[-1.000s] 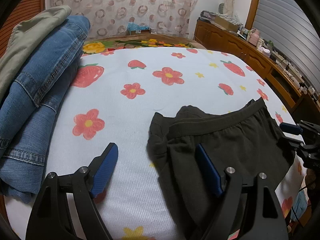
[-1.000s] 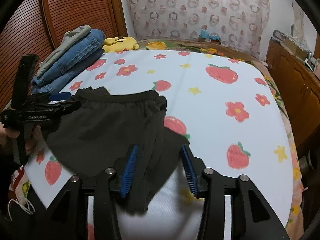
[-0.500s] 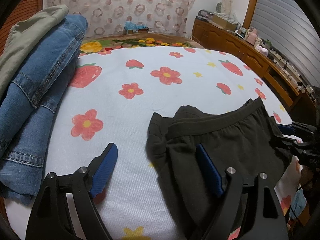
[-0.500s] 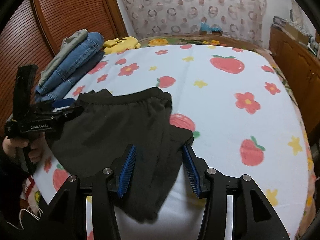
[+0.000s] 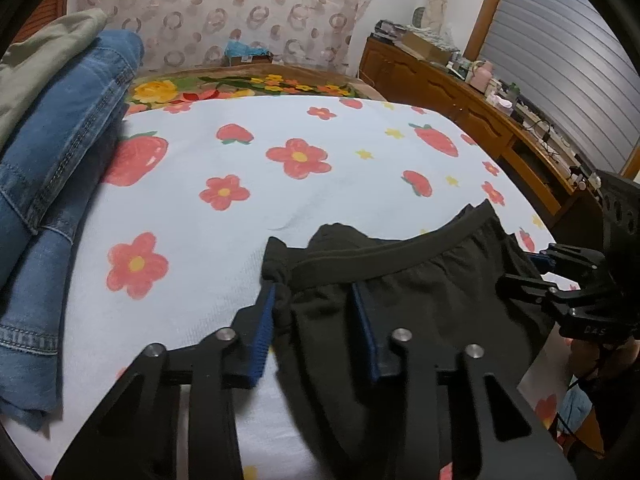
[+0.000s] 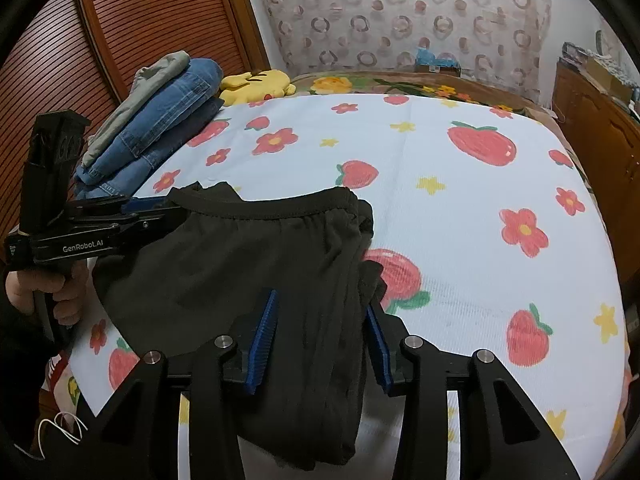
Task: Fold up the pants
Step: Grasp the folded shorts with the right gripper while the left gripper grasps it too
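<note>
Now, at the near edge of the bed (image 5: pixel 320 200), the dark pants (image 5: pixel 420 300) lie soft and limp. My left claw (image 5: pixel 316 332) has just been closing on their waistband corner; my right claw (image 6: pixel 320 336) closes around the bunched side. Thin cloth: grip edges, expect sag.

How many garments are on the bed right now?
3 distinct: black pants spread at the near edge, folded jeans stacked at the left, a grey-green garment on top. More may be hidden.
</note>
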Demonstrator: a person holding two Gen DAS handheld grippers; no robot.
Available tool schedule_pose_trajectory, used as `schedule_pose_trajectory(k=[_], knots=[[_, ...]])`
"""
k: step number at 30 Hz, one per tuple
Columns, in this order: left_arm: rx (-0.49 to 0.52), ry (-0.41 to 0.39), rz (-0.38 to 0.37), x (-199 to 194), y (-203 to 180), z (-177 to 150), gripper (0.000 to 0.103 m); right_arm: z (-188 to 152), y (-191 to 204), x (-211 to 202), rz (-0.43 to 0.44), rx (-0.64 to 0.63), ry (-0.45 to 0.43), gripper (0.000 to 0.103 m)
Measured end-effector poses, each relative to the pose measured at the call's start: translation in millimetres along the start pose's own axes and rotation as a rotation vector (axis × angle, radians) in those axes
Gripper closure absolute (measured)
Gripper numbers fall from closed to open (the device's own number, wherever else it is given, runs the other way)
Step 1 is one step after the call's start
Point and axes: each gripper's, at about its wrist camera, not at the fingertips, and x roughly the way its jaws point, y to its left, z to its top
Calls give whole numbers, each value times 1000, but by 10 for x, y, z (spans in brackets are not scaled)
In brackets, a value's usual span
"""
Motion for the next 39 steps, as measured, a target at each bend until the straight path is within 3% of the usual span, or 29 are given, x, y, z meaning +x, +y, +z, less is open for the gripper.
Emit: schedule_pose_trajectory(k=[4, 9, 20, 29, 39], knots=[[18, -27, 22, -61, -65, -15, 84, -2, 0, 13, -10, -3, -5, 77], [43, -78, 28, -239, -174, -38, 89, -34, 25, -37, 10, -7, -26, 92], [45, -184, -11, -709, -323, -71, 90, -6, 205, -404, 9, -72, -121, 95], [56, -262, 38, -1073, -346, 37, 91, 176, 381, -678, 4, -136, -195, 95], [50, -310, 84, -1324, -199, 49, 91, 316, 558, -644, 29, -183, -216, 95]])
